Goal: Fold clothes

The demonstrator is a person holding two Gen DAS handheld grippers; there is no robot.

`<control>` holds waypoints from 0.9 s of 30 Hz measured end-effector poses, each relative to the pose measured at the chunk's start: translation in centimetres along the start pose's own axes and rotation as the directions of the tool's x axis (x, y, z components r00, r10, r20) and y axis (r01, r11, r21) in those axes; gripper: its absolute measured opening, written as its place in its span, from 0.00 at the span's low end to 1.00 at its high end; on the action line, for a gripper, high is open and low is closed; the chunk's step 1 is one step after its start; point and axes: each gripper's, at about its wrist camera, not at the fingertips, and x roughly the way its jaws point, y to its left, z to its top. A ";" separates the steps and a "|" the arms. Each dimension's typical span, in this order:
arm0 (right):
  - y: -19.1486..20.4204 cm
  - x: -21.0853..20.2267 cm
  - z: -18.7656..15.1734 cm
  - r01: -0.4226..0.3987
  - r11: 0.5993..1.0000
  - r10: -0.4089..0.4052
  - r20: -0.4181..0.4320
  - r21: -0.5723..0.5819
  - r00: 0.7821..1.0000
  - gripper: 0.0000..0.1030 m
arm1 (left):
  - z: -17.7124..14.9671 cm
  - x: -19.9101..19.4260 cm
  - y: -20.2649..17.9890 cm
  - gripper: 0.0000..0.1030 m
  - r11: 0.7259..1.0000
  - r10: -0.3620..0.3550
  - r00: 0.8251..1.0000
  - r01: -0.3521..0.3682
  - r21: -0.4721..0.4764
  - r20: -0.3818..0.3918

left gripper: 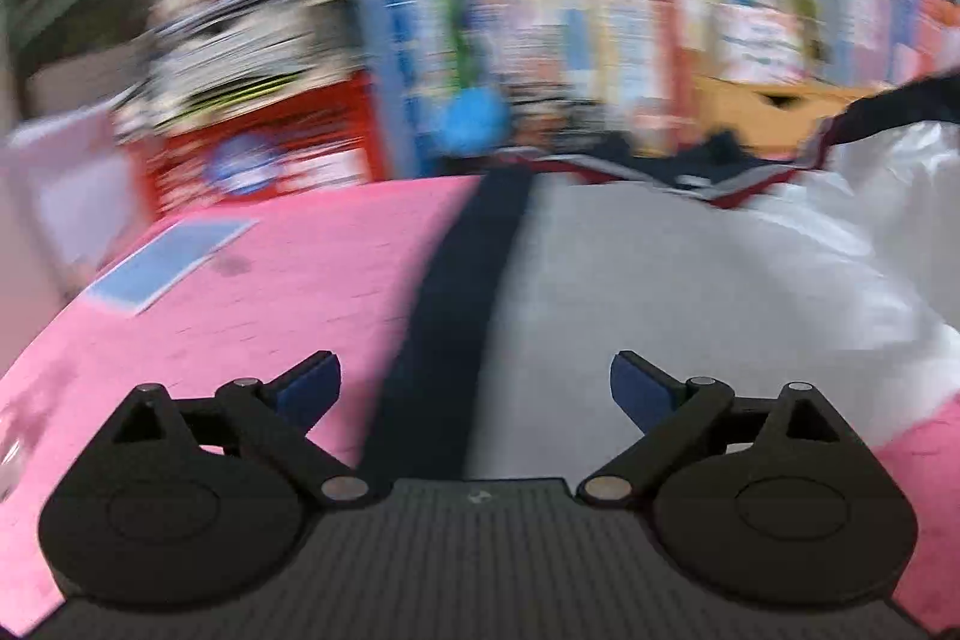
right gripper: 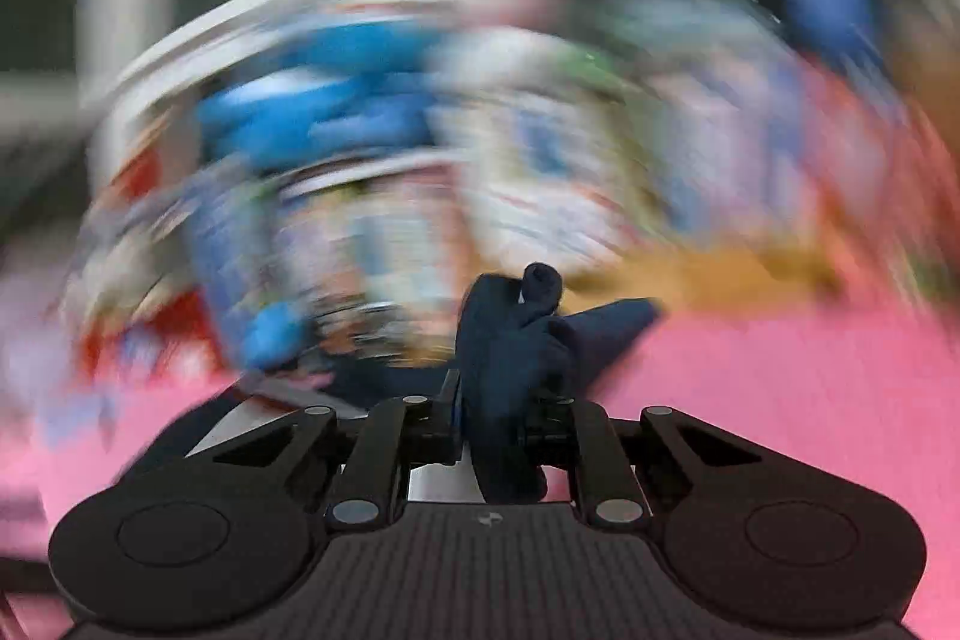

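A white garment with a navy side stripe and navy-and-red trim lies on a pink surface. My left gripper is open and empty, low over the stripe near the garment's near edge. My right gripper is shut on a bunched navy part of the garment, held above the pink surface. In the left wrist view the garment's right side is lifted, with a navy edge raised at the far right. Both views are motion-blurred.
A blue-and-white card lies on the pink surface at the left. Behind stands a cluttered shelf of colourful books and boxes, with a red box and a wooden box.
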 end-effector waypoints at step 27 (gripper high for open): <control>26.5 2.4 -8.1 -0.272 0.745 0.253 -0.119 -0.610 0.960 0.09 | -0.4 -4.2 12.3 0.99 0.964 -0.098 0.986 0.129 -0.232 0.138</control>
